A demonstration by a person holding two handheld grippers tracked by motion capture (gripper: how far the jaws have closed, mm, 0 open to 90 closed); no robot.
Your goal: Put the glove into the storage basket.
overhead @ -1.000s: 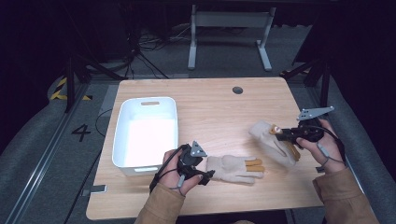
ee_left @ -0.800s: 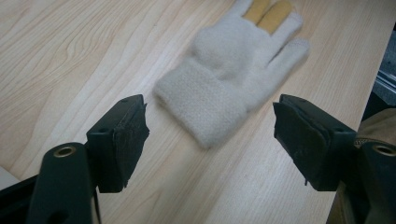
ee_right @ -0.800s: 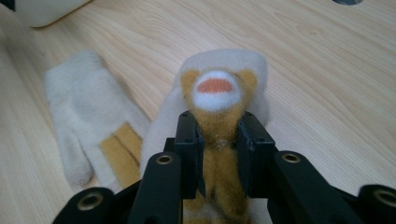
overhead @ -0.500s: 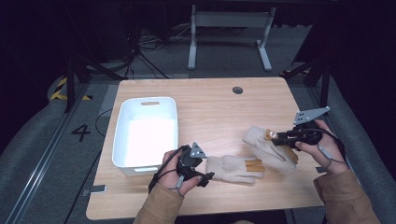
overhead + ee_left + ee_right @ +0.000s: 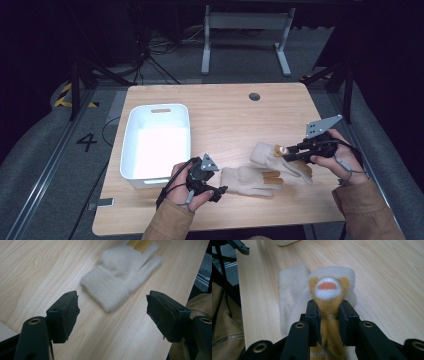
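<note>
Cream fleece and a tan patch are what the right hand-held gripper has pinched: its jaws stand narrow, pressed on the tan, bear-faced part of a glove, and in the high view that glove hangs lifted off the counter just ahead of the jaws. The second glove lies flat on the wood, straight ahead of the left hand-held gripper, whose jaws stand wide with nothing between them; its cuff points at the gap but is not yet inside it. In the high view this glove sits just beside the left hand-held gripper, fingers toward the lifted one. A white bin stands on that gripper's far side, near it. The step in hand looks like gathering the pair, one glove taken and the other awaiting a grasp. Next, I judge, the left jaws must slide forward over the cuff and close, keeping low enough to catch the soft edge without pushing it away, while the right holds its pinch so the limp fabric doesn't slip.
</note>
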